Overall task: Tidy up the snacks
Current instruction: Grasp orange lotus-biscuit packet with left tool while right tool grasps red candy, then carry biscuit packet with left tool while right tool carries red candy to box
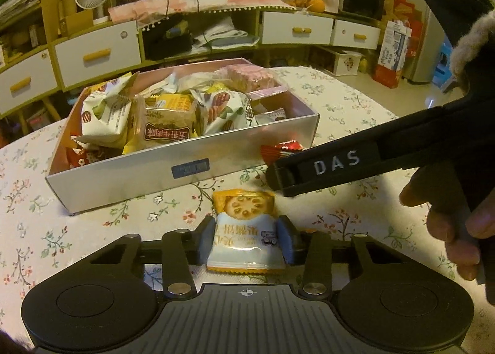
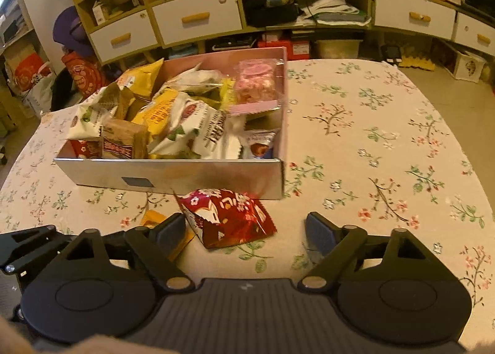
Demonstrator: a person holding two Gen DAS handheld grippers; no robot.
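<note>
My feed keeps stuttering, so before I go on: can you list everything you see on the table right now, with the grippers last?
box: one, silver outside and pink inside, on the table, heaped with wrapped snacks
biscuit packet: one, orange and pale blue, on the cloth in front of the box, between the left fingers
red packet: one, red with white flowers, on the cloth against the box's front wall
tablecloth: one, cream with flower sprigs, covering the table
left gripper: black, blue pads pressed on the biscuit packet
right gripper: black, open around the red packet
hand: one, holding the right gripper
</note>
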